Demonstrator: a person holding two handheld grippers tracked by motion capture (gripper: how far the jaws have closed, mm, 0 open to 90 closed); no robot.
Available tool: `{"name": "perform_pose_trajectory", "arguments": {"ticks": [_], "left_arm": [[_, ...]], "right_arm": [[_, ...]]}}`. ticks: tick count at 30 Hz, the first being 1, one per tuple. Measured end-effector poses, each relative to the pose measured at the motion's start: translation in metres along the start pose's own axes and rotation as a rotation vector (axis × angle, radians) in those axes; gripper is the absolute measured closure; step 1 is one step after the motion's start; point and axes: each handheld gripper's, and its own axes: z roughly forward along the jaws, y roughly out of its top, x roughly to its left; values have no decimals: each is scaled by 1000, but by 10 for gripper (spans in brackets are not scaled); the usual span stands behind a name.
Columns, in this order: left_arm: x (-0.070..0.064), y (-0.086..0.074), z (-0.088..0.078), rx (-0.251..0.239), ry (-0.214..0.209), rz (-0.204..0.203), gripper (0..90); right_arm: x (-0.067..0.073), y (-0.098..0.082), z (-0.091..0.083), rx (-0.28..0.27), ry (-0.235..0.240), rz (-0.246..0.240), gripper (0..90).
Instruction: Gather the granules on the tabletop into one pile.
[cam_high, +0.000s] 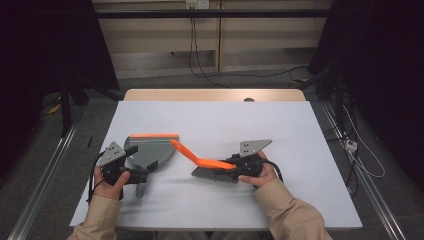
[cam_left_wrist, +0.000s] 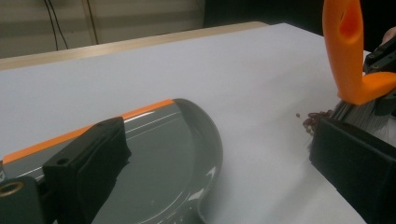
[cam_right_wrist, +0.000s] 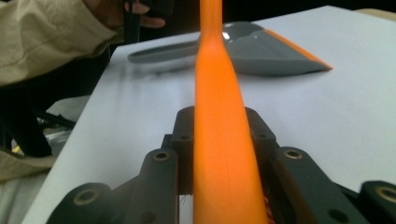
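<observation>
Sweeping step in hand: the right gripper (cam_high: 235, 165) is clamped on the orange-handled brush (cam_high: 210, 169), whose bristles rest on the worktop (cam_high: 280, 130) to the right of the grey dustpan (cam_high: 150, 150), with a small heap of dark crumbs (cam_left_wrist: 314, 120) at the bristles on the dustpan side. The left gripper (cam_high: 131, 160) sits at the dustpan's near edge by its handle; its jaws stand apart, one over the pan, and I cannot tell whether they pinch anything. Next, I judge, the brush must drag the crumbs left toward the dustpan's orange-lipped mouth, which seems to face the worktop's far edge, so the pan likely needs turning or steadying.

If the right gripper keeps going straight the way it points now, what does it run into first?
Most likely the grey dustpan: the right gripper, shut on the orange brush, aims along the brush handle toward it. Bare table lies between, though depth is uncertain.
</observation>
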Motion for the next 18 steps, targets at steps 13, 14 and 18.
{"name": "perform_pose_trajectory", "arguments": {"ticks": [13, 14, 18], "left_arm": [[-3, 1, -3, -8, -10, 4, 43], [-3, 1, -3, -8, -11, 4, 43], [-4, 1, -3, -5, -14, 12, 44]], "right_arm": [[6, 10, -36, -31, -433, 99, 716], [6, 9, -37, -34, -461, 104, 717], [5, 3, -38, -27, -516, 107, 716]]}}
